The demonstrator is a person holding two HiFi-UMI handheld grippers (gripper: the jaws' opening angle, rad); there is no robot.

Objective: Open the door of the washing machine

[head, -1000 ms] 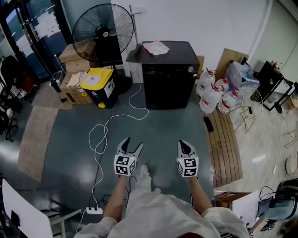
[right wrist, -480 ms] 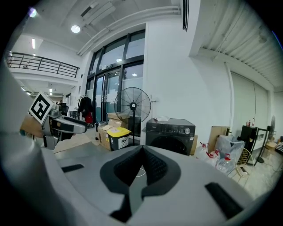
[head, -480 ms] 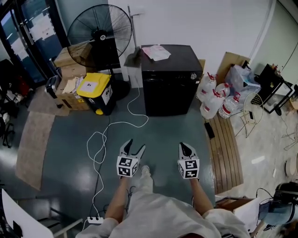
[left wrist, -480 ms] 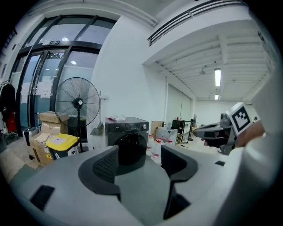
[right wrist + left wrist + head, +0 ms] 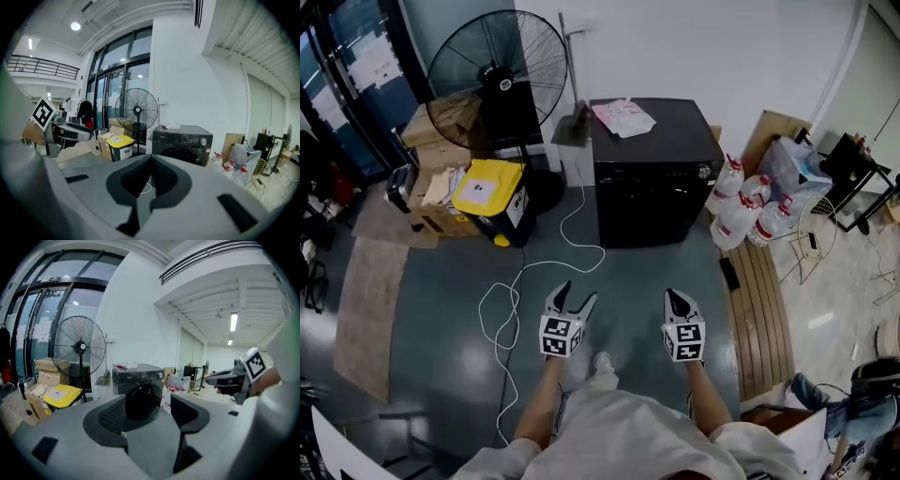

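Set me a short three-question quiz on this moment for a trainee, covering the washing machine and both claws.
1. True or false: the washing machine has its door open.
2. What lies on top of the washing machine? A) a pale crumpled sheet B) a laundry basket C) a pair of shoes
3. Which has its jaws apart, the left claw or the right claw?
Key: 1 false, the door is shut. 2 A. 3 the left claw; the right claw's jaws are together and hold nothing.
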